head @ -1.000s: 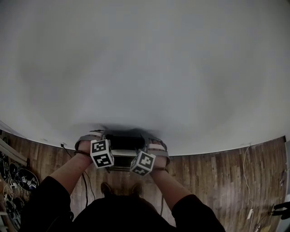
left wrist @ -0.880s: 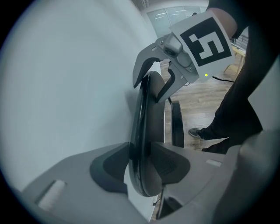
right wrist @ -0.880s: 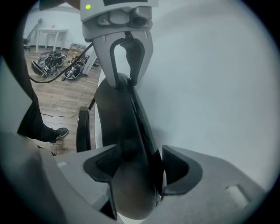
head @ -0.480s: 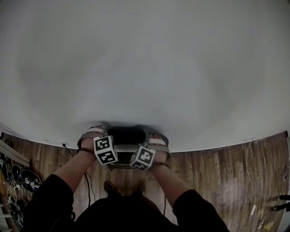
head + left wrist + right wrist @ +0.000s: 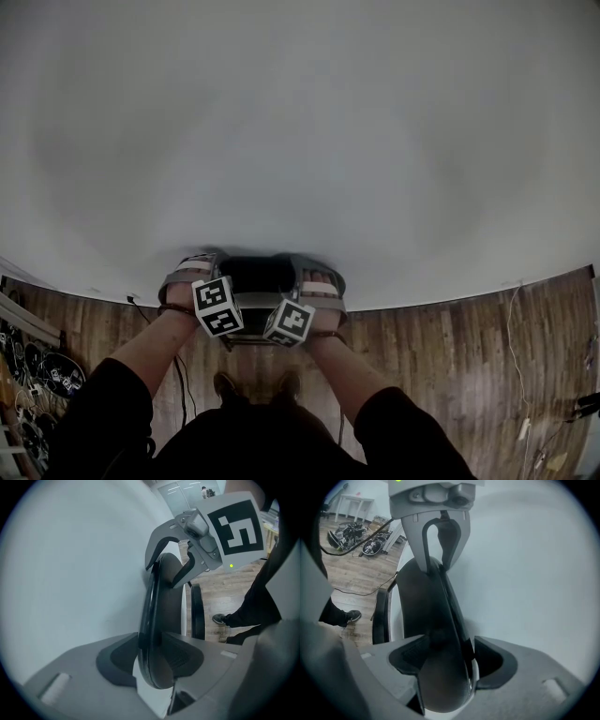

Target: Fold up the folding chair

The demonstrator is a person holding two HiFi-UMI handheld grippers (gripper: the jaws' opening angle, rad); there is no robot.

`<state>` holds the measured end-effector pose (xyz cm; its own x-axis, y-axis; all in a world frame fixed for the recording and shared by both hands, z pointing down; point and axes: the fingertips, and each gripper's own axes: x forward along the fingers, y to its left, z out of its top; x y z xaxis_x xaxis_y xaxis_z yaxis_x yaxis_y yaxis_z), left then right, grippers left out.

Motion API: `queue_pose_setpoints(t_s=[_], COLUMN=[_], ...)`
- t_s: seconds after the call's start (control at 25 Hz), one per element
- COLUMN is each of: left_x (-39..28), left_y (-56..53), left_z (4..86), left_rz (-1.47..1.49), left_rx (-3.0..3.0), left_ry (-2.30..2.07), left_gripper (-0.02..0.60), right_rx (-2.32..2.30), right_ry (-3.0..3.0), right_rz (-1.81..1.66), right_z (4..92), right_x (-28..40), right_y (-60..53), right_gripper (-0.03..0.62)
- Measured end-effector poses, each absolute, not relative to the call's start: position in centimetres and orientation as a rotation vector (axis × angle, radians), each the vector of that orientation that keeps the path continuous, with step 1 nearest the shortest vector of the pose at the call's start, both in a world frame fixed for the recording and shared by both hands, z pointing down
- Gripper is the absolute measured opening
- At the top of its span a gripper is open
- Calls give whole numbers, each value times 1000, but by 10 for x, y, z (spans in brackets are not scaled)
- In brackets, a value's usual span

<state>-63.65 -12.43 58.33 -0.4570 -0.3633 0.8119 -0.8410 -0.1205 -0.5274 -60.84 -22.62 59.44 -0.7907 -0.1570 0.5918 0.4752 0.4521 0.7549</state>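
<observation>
The folding chair (image 5: pixel 258 274) is black and stands folded flat against a white wall, with its top edge between my hands. My left gripper (image 5: pixel 192 272) is shut on the thin black rim of the chair back (image 5: pixel 157 634), with both pads against it. My right gripper (image 5: pixel 321 279) holds the same top edge a little way along. There the thicker chair back (image 5: pixel 426 602) fills the whole gap between its wide-set pads. Each gripper view shows the other gripper clamped further along the rim: the right gripper (image 5: pixel 187 550) and the left gripper (image 5: pixel 438 531).
The white wall (image 5: pixel 300 122) fills most of the head view. Below it is a wooden floor (image 5: pixel 450 347) with a cable (image 5: pixel 173 375) and a pile of dark gear (image 5: pixel 37 375) at the left. The person's shoes (image 5: pixel 225 384) stand close behind the chair, beside its black frame tube (image 5: pixel 380 616).
Barely anything. The hands and the chair top have shifted slightly in the head view, and both grippers stay on the top edge.
</observation>
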Motion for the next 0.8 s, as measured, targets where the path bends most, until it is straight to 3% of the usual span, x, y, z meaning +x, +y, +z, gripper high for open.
queue_pose_setpoints(t_s=[0.8], left_x=[-651], left_y=[-125], left_z=[587], left_rz=[1668], left_rx=[1272], left_ry=[-1774], left_gripper=[158], right_rx=[-301], right_ry=[-1991], right_rz=[-1499], right_z=[601], right_x=[-613], right_y=[-229], right_gripper=[291])
